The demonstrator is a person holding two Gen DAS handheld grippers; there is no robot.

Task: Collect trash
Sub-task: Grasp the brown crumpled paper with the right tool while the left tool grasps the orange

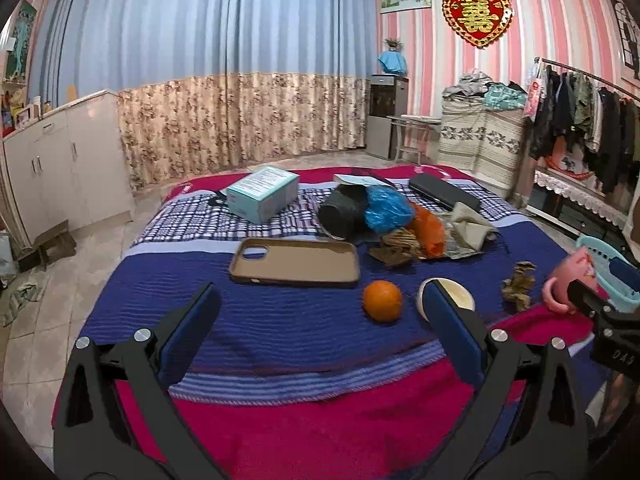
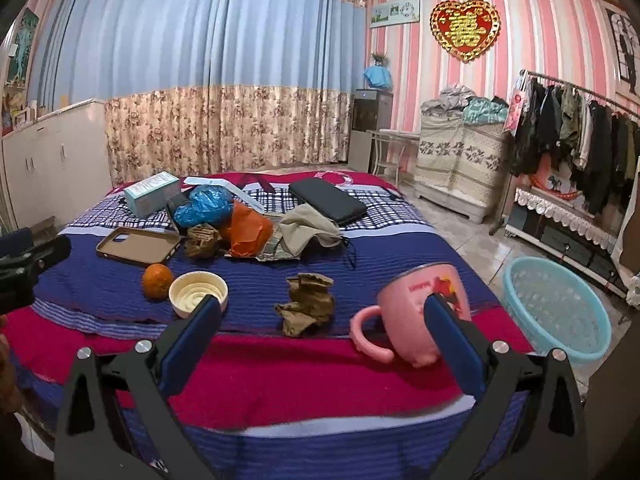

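Note:
A crumpled brown paper wad (image 2: 306, 304) lies on the bed near its front edge, also seen in the left wrist view as the paper wad (image 1: 519, 286). A second brown wad (image 2: 203, 240), an orange plastic bag (image 2: 246, 232) and a blue plastic bag (image 2: 208, 205) are heaped mid-bed. My right gripper (image 2: 322, 320) hovers open just short of the nearer wad. My left gripper (image 1: 322, 312) is open over the blue stripes, nothing between its fingers. A light-blue basket (image 2: 560, 308) stands on the floor at the right.
On the bed (image 2: 280, 376) lie a pink mug (image 2: 420, 312), a cream bowl (image 2: 198, 292), an orange fruit (image 2: 157, 276), a tan phone case (image 2: 138, 246), a teal box (image 2: 152, 192), a black pouch (image 2: 326, 199) and a beige cloth (image 2: 310, 226). A clothes rack (image 2: 576, 136) fills the right wall.

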